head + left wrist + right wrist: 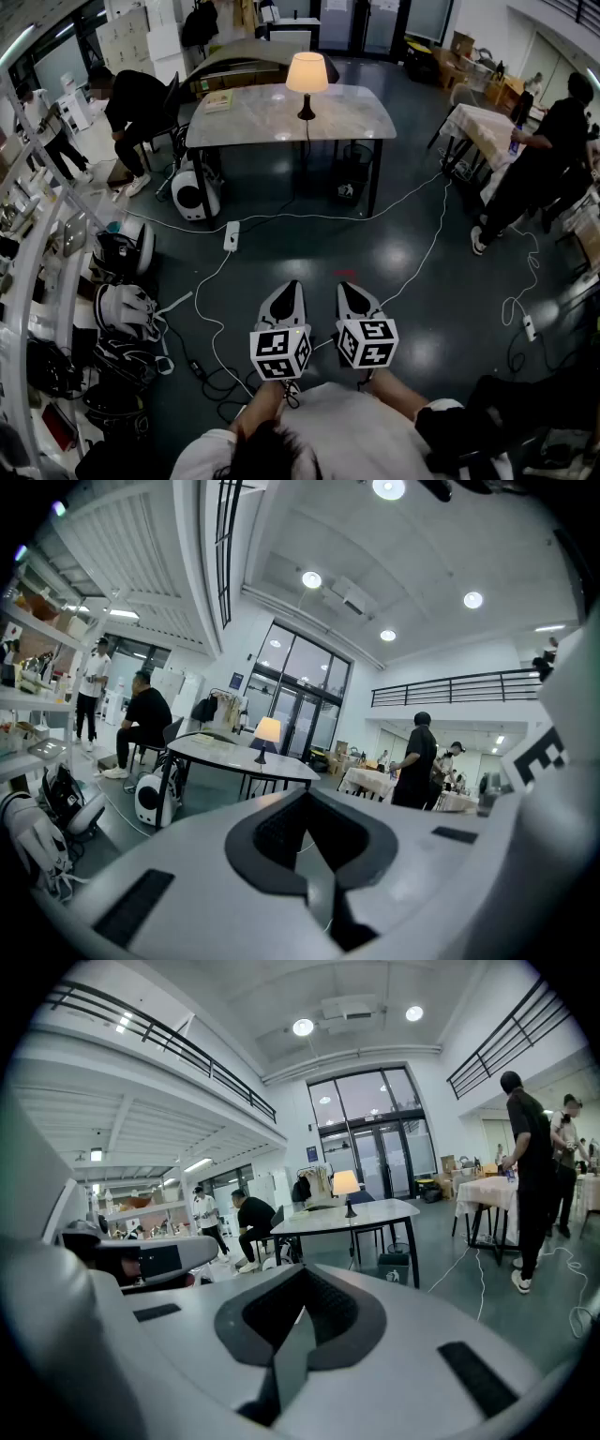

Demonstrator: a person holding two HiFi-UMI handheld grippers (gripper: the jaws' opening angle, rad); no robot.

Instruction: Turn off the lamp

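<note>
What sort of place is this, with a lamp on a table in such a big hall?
Probably an open workshop or lab hall: cables and a power strip trail over the dark floor, stocked shelves line one side, and a lit lamp stands on a work table.

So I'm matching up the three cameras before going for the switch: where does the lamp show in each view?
Head view: the lamp is at top centre, lit, standing on the pale table far ahead.
Left gripper view: the lamp is left of centre, at mid-height.
Right gripper view: the lamp is just right of centre, at mid-height.
Shared landmark: the pale table under it, seen in all three views.
</note>
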